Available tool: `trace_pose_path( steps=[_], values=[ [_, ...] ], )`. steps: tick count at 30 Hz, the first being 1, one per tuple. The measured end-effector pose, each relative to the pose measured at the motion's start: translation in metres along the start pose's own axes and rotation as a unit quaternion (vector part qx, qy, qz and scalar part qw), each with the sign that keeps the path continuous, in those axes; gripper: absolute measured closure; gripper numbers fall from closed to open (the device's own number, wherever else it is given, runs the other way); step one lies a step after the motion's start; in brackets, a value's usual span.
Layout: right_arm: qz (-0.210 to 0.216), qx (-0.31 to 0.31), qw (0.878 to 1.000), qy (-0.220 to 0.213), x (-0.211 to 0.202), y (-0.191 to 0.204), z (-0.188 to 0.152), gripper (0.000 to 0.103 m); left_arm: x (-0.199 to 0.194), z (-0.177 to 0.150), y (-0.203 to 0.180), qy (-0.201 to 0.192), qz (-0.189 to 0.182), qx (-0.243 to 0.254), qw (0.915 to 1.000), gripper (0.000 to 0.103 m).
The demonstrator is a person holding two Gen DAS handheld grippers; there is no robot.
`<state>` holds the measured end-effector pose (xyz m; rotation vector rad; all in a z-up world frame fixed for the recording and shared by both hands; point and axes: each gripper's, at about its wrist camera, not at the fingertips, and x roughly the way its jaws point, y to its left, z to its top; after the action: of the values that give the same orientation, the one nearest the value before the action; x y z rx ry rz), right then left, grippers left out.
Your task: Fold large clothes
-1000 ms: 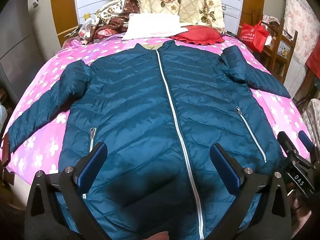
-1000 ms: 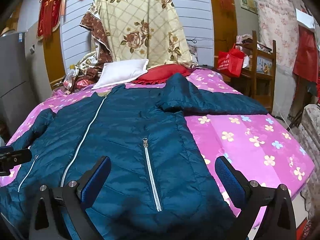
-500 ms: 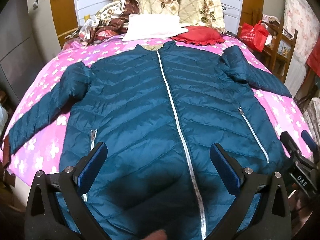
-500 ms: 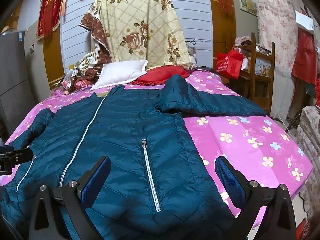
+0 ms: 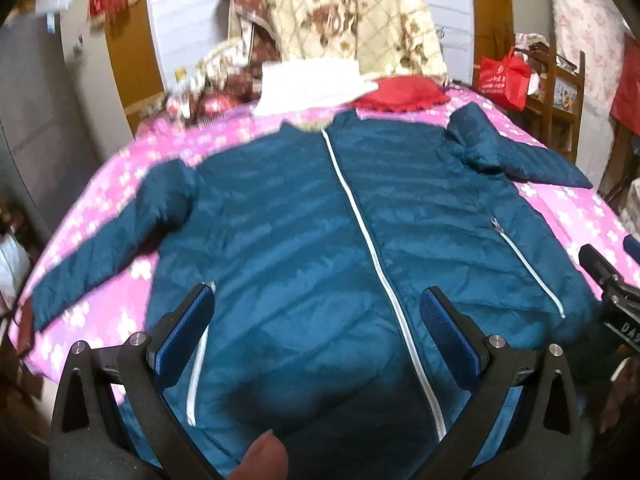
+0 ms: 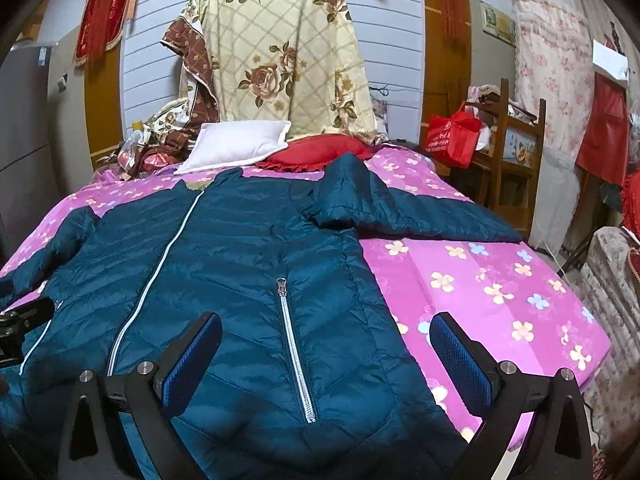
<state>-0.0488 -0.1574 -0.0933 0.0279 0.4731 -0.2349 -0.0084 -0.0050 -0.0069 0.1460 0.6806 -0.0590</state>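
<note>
A teal quilted jacket (image 6: 248, 264) lies zipped, front up, sleeves spread across the pink flowered bed (image 6: 500, 280); left gripper (image 5: 316, 336) and right gripper (image 6: 326, 360) fingers both gape wide, holding nothing.

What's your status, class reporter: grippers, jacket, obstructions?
Left gripper open, right gripper open, both empty. Jacket flat, zipped, unfolded on bed. Pillows beyond collar.

2 hem-side views, shared jacket (image 5: 304, 240)
</note>
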Motion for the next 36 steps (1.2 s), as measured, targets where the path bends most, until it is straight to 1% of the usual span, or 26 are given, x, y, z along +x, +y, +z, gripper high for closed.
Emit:
trace_pose_path(
  steps=[1,2,4,6,10,13,15,17,21,27,33,36],
  values=[
    [-0.001,0.001,1.000,0.001,-0.0010,0.0026,-0.0005,0.000,-0.0016,-0.0003,-0.0025,-0.002,0.002,0.007,1.0000,0.000],
    [-0.001,0.001,1.000,0.002,-0.0008,0.0025,-0.0007,0.000,-0.0009,-0.0004,-0.0040,0.006,0.001,0.011,0.9999,0.000],
    [0.000,0.002,1.000,0.004,0.0001,0.0023,-0.0008,0.000,0.0043,-0.0007,-0.0053,0.038,-0.012,0.011,0.9991,0.000],
    [0.001,0.001,1.000,0.006,0.0011,0.0023,-0.0011,0.000,0.0069,-0.0017,-0.0044,0.054,-0.019,-0.001,0.9983,0.000],
    [0.004,0.004,1.000,0.006,0.0021,0.0007,-0.0007,0.000,0.0057,-0.0038,-0.0061,0.047,-0.005,0.000,0.9989,0.000],
    [0.007,0.010,1.000,0.006,0.0032,-0.0019,-0.0012,0.000,0.0013,-0.0049,-0.0089,0.037,-0.013,0.003,0.9992,0.000],
    [0.006,0.012,1.000,0.006,0.0036,-0.0024,-0.0018,0.000,-0.0007,-0.0048,-0.0096,0.031,-0.007,0.004,0.9995,0.000],
    [0.005,0.011,1.000,0.006,0.0035,-0.0024,-0.0021,0.000,-0.0011,-0.0042,-0.0108,0.027,-0.010,0.002,0.9996,0.000],
    [0.005,0.011,1.000,0.006,0.0038,-0.0033,-0.0025,0.000,0.0002,-0.0037,-0.0110,0.028,-0.020,-0.006,0.9994,0.000],
    [0.003,0.009,1.000,0.006,0.0034,-0.0042,-0.0033,0.000,-0.0005,-0.0056,-0.0079,0.025,-0.016,-0.033,0.9990,0.000],
    [0.004,0.010,1.000,0.006,0.0035,-0.0042,-0.0028,0.000,0.0004,-0.0079,-0.0081,0.028,-0.014,-0.029,0.9991,0.000],
    [0.003,0.009,1.000,0.007,0.0032,-0.0044,-0.0033,0.000,0.0044,-0.0097,-0.0070,0.038,-0.021,-0.033,0.9985,0.000]
  ],
)
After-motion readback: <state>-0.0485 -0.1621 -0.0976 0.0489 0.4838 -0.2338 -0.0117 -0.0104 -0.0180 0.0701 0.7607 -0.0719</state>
